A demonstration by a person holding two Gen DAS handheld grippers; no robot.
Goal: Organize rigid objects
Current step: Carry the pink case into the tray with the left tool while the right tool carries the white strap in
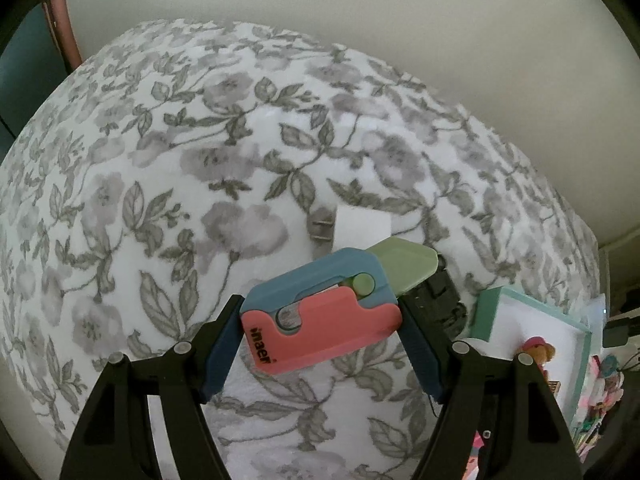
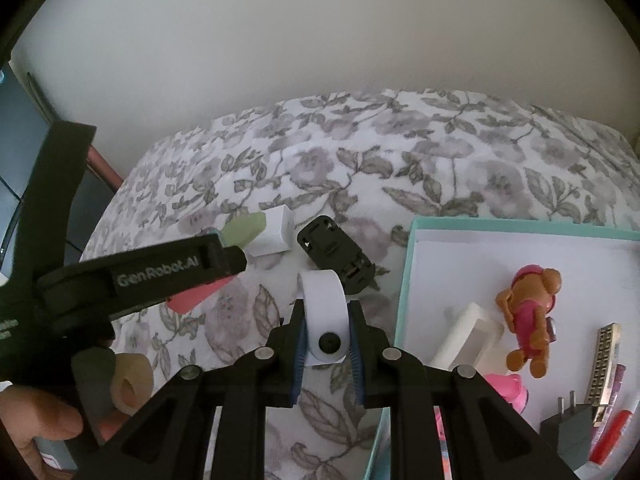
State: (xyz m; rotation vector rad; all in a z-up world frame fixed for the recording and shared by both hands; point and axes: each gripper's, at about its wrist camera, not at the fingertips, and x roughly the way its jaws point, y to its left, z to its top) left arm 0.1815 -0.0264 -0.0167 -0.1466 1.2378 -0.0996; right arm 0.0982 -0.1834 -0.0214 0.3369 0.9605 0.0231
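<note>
Carrying both things over the teal box (image 2: 412,280) is the step now, I think, so keep each grip firm and lift high enough to pass the near wall before you let go. Your left gripper (image 1: 320,320) pinches the pink and blue cutter (image 1: 320,320) by its two short ends; its jaws stand wide because the piece is wide. The green blade end (image 1: 404,266) sticks out past the right pad, so watch that it does not catch on the box rim. Your right gripper (image 2: 327,340) is pressed tight on a white curved piece (image 2: 324,304) with a black button, just left of the box. A white plug (image 2: 274,230) and a black clip (image 2: 334,252) lie on the floral blanket (image 2: 440,160).
</note>
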